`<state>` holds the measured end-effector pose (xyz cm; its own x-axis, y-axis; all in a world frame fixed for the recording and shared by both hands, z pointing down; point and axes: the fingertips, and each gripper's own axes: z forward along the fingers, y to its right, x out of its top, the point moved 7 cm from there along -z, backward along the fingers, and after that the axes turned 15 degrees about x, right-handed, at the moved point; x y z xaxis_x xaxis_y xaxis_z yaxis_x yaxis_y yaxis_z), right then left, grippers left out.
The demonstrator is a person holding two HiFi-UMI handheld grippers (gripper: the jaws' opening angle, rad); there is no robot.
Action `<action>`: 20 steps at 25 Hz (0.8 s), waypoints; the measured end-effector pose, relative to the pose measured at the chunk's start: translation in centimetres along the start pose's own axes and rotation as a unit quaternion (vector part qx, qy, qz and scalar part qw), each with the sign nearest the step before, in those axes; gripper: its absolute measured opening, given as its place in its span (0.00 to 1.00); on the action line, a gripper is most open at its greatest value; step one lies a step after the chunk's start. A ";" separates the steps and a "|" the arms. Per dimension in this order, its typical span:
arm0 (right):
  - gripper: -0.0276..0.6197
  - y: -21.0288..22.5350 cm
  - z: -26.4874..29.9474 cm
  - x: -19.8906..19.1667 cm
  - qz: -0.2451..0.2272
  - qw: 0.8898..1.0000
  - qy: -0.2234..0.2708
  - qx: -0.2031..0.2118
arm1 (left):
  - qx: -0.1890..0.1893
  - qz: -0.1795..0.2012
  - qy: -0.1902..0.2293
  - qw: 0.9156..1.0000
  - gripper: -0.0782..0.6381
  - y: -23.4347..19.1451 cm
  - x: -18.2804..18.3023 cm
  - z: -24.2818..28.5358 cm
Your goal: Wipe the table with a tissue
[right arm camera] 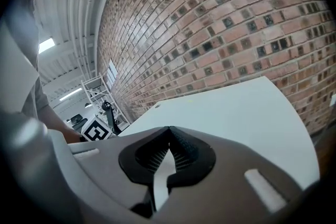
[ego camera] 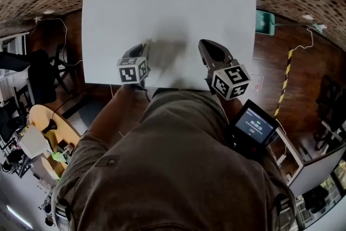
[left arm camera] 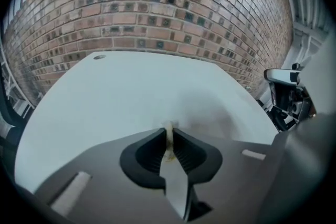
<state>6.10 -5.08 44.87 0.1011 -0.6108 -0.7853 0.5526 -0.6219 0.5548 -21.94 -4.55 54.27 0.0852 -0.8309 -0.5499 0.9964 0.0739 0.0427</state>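
Head view: both grippers are held over the lower edge of the white table [ego camera: 173,8], the left gripper [ego camera: 140,51] at centre-left and the right gripper [ego camera: 208,47] at centre-right. The left jaws are clamped tight on a thin cream sliver of tissue [left arm camera: 169,140], seen at lower centre of the left gripper view. The right jaws are met at the tips; nothing is gripped. A brick wall [left arm camera: 157,2] is seen beyond the table's upper edge.

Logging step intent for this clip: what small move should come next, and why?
Probably lower the left gripper to press its pinched tissue onto the table. Its jaws are shut on it near the front edge, and the right gripper is shut and empty.
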 end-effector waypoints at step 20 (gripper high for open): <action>0.06 -0.5 -2.9 0.8 -0.015 0.999 0.024 -0.027 | -0.075 0.020 0.038 0.996 0.17 6.1 2.2 0.0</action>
<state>8.35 -3.86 43.17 0.1220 -0.5674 -0.8143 0.5992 -0.6120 0.5162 -15.68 -5.95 53.27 0.1181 -0.7820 -0.6119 0.9799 0.1917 -0.0558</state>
